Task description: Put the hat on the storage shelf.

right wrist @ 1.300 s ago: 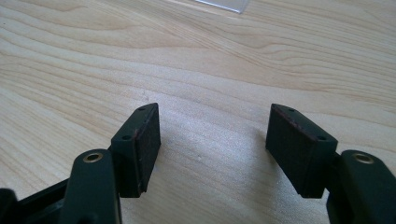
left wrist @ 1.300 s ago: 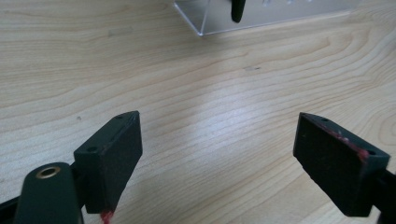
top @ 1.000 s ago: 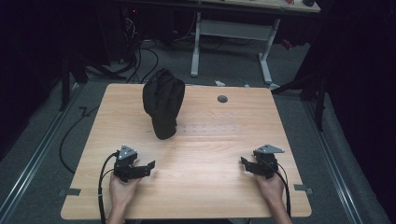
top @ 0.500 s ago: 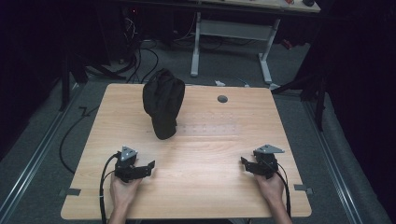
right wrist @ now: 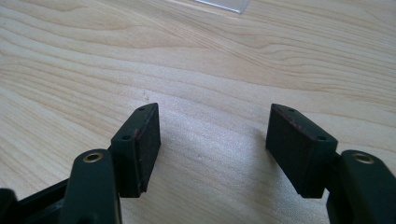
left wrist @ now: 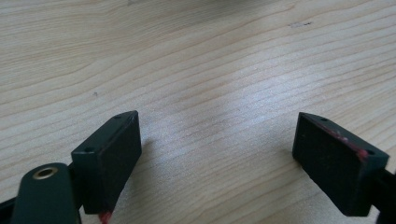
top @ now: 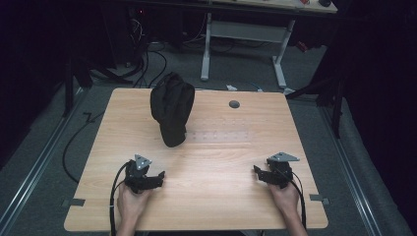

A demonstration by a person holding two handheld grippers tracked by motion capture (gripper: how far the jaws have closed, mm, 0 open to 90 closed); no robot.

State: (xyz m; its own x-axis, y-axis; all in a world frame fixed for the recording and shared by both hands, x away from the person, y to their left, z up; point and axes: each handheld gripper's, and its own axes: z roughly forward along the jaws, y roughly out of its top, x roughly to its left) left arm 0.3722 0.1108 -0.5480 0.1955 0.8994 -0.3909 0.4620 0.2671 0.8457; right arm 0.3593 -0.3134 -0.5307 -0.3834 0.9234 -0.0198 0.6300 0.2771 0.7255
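**So, both grippers parked, bag untouched**

Right now your left gripper [top: 158,176] sits low on the table [top: 221,196] near the front-left edge, jaws spread wide with nothing between them — in the left gripper view you just get bare wood grain between the two black pads [left wrist: 109,156]. Your right gripper [top: 256,171] mirrors it near the front-right edge, jaws also well apart and holding nothing; its own view shows the same plain wood in the gap, plus a sliver of clear plastic [right wrist: 224,4] at the top.

That black bag [top: 171,108] stands toward the back-left of the table, slumped a bit, its lower end pointing at you. It's well apart from both grippers — closer to your left one. A small grey cap [top: 234,104] sits just to the bag's right, near the back edge.
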